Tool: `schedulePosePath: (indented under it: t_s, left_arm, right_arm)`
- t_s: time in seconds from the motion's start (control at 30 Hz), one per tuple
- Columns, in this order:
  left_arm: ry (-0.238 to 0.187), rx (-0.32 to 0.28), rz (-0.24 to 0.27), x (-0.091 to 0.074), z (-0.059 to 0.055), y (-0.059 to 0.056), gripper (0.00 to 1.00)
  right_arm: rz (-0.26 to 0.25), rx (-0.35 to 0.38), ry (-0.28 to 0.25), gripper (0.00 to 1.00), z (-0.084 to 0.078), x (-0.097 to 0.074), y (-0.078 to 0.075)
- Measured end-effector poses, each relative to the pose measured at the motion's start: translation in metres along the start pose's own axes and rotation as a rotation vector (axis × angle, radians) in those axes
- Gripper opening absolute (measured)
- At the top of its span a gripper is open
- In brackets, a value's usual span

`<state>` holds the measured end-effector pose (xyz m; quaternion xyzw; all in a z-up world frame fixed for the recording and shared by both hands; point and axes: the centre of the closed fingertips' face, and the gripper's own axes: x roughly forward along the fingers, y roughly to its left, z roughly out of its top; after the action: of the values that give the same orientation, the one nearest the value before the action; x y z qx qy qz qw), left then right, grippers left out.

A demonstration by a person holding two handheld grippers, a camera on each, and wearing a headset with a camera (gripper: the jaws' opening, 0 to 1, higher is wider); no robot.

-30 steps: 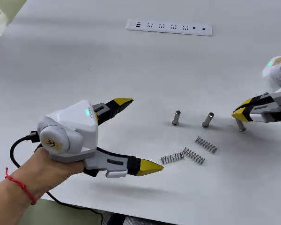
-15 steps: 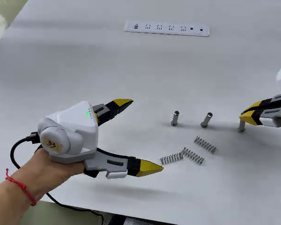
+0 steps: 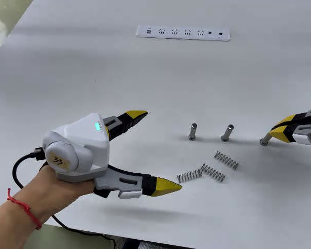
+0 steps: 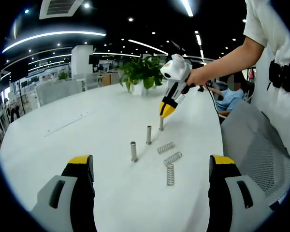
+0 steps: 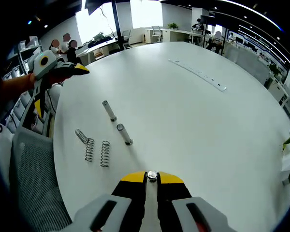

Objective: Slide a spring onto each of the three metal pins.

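Clock read in the head view, 12 toward the far table edge.

Left gripper [image 3: 153, 149]: nearest, at 7 o'clock on the white table [image 3: 67, 78], held in a hand [image 3: 52, 189] with a red cord [image 3: 22, 205] at the wrist. Jaws spread wide with nothing between them, tips pointing to 3 o'clock. Its own view agrees: the left gripper [image 4: 151, 166] has bare tabletop between its two yellow-tipped jaws.

Springs [image 3: 213, 172]: three, lying flat and loose at 3 o'clock from the left gripper's lower tip. They form a shallow row. The two nearer ones almost meet end to end. The third sits just beyond, toward 2 o'clock. None is on a pin.

Two pins [image 3: 192, 131]: standing upright on their heads at 12 o'clock from the springs, side by side and near each other, both bare. The right gripper view shows the same two pins [image 5: 124, 134] with the springs [image 5: 89, 149] beside them.

Third pin [image 3: 266, 139]: at 3 o'clock from the pair, leaning, its upper end in the right gripper [image 3: 273, 134]. Cannot tell whether its lower end touches the table.

Right gripper: enters from the right edge at 3 o'clock. Its jaws are pressed together on that pin. Its own view shows the third pin [image 5: 152, 175] end-on between the closed yellow tips.

Power strip [image 3: 183, 33]: white, lying flat at 12 o'clock, well apart from everything else.
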<state>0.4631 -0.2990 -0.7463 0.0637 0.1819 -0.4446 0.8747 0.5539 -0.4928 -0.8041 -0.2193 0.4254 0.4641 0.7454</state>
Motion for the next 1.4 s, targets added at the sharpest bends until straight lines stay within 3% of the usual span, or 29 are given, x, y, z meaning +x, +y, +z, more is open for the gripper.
schedulePosePath:
  t_s: [1.4]
  left_arm:
    - [-0.008, 0.000, -0.005, -0.0002, 0.0048, -0.0025, 0.99]
  right_arm:
    - [-0.013, -0.023, -0.014, 0.06, -0.0025, -0.0010, 0.0018]
